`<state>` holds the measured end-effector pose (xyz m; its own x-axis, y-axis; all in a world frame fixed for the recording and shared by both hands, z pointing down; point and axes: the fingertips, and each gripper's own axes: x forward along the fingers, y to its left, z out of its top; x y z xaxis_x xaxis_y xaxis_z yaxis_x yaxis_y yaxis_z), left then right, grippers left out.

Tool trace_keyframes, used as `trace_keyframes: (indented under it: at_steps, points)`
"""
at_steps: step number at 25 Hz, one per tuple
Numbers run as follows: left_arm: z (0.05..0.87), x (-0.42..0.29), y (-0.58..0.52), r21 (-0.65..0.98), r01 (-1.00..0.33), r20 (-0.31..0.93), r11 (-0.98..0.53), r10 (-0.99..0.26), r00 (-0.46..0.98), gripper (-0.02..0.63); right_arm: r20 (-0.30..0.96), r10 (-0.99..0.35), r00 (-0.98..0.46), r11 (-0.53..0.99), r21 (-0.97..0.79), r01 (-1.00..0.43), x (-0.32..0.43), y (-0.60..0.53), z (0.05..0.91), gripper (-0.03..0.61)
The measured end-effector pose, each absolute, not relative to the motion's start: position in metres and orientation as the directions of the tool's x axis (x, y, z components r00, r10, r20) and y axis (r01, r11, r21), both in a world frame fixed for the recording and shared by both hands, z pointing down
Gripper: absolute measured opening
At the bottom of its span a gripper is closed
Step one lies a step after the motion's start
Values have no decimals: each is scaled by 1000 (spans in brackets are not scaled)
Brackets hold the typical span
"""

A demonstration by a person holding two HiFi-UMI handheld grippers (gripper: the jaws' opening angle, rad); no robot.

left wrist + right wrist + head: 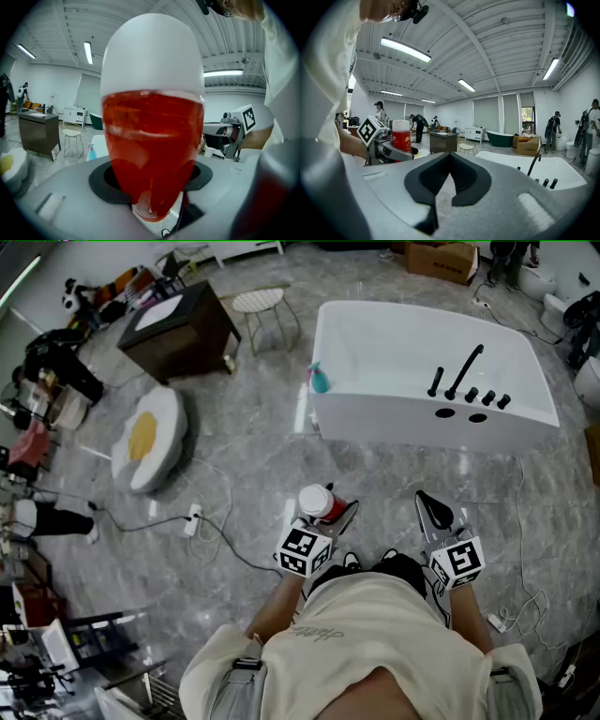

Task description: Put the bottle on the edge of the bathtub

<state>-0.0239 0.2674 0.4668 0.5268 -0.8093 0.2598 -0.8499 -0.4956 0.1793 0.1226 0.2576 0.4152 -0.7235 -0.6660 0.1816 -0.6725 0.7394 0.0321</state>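
A red bottle (317, 502) with a white cap stands upright between the jaws of my left gripper (323, 510), which is shut on it. In the left gripper view the bottle (152, 140) fills the middle, its base down in the left gripper (152, 190). My right gripper (433, 510) is beside it, shut and holding nothing; in its own view the right gripper (447, 180) has its dark pads meeting. The white bathtub (375, 423) lies ahead on the floor, with a black faucet (466, 371) on its near edge. The right gripper view shows the bathtub (520, 166) and the bottle (401, 136).
A teal spray bottle (320, 381) sits at the tub's left end. A dark cabinet (178, 329), a white wire stool (258, 304) and an egg-shaped cushion (150, 437) stand to the left. A power strip (192, 519) with cables lies on the grey floor. A cardboard box (441, 259) is behind the tub.
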Motion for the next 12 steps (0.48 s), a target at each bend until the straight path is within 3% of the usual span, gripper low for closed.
trace_keyframes:
  at_steps: [12]
  points:
    - [467,-30,256,160,-853,260,-497,-813,522,299,188,-725,-663,667,-49,-743,140,253,427,2]
